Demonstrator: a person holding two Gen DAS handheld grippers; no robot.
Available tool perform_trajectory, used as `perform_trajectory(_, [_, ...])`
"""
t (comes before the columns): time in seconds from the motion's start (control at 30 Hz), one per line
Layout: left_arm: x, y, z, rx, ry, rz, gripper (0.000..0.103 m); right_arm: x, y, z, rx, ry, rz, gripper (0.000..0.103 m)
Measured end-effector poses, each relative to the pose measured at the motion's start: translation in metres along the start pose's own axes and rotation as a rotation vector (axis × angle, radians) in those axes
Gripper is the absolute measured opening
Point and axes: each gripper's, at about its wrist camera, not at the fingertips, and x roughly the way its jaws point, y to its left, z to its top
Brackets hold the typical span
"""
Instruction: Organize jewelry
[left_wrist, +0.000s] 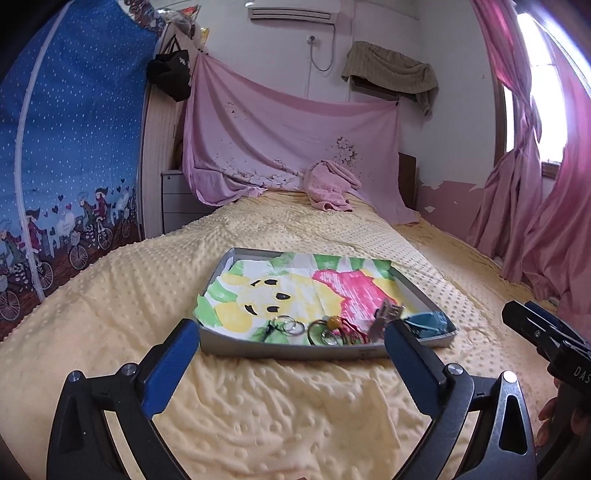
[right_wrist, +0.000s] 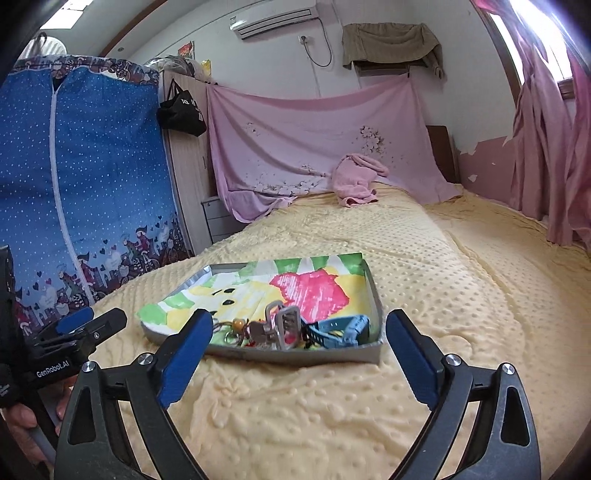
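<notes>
One tray (left_wrist: 288, 349), two key rings (left_wrist: 290, 325), one blue watch (right_wrist: 341, 331)

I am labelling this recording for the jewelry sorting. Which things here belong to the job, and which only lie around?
Belong to the job:
- grey tray
- key rings
- blue watch
- grey hair clip
- amber bead

Only lying about:
- pink towel
- black bag
- pink curtain
</notes>
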Motion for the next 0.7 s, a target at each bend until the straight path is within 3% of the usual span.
perform_trajectory(0.7, [-0.058,-0.015,-0.038,0.022,-0.001,0.001,0.101,-0.082,-0.007,-0.041,-0.013,-0.001,-0.022,0.092])
